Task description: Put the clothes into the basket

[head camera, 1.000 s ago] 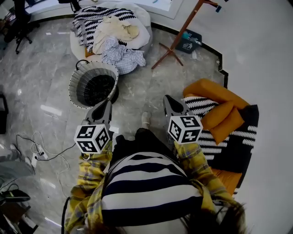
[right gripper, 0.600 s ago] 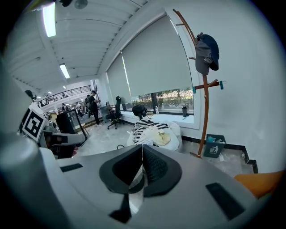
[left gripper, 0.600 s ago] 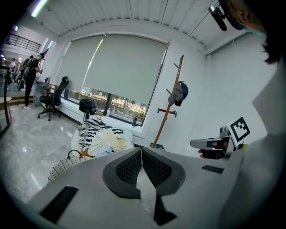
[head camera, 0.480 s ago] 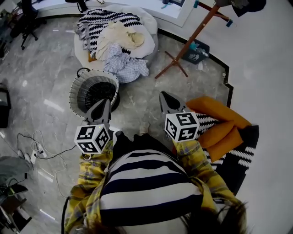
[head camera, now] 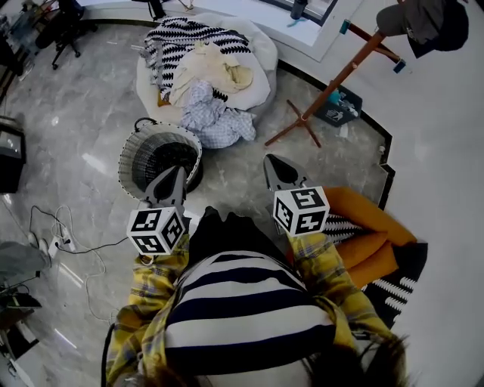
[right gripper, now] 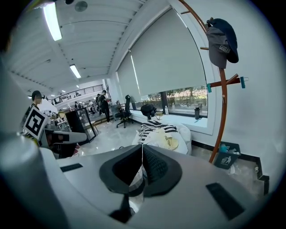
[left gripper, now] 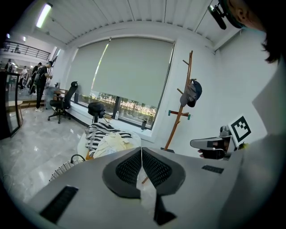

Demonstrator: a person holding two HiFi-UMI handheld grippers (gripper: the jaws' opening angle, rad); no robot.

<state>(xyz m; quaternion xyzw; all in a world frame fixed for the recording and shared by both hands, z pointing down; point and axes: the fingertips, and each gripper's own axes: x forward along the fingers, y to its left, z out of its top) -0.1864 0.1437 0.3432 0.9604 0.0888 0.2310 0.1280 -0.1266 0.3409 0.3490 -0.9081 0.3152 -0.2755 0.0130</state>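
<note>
A heap of clothes lies on a white beanbag [head camera: 261, 83] at the top of the head view: a black-and-white zigzag knit [head camera: 189, 38], a cream garment [head camera: 208, 72] and a pale checked shirt [head camera: 215, 121]. The woven basket [head camera: 159, 155] stands on the floor just in front of the heap, dark inside. My left gripper [head camera: 175, 171] hangs above the basket's near rim, shut and holding nothing. My right gripper [head camera: 268, 161] is shut and holding nothing too, over bare floor to the right of the basket. In the gripper views the zigzag knit [left gripper: 107, 129] [right gripper: 156, 127] shows beyond the closed jaws.
A wooden coat stand [head camera: 333, 83] with a dark cap [head camera: 427, 23] rises at the right, a small bin [head camera: 342, 106] at its foot. An orange and striped seat [head camera: 370, 242] lies right of me. Cables [head camera: 68, 242] trail on the marble floor at left.
The view has shifted: the heap, basket and coat stand have slid lower and rightward in the frame. Both grippers stay shut, the left now at the basket's rim.
</note>
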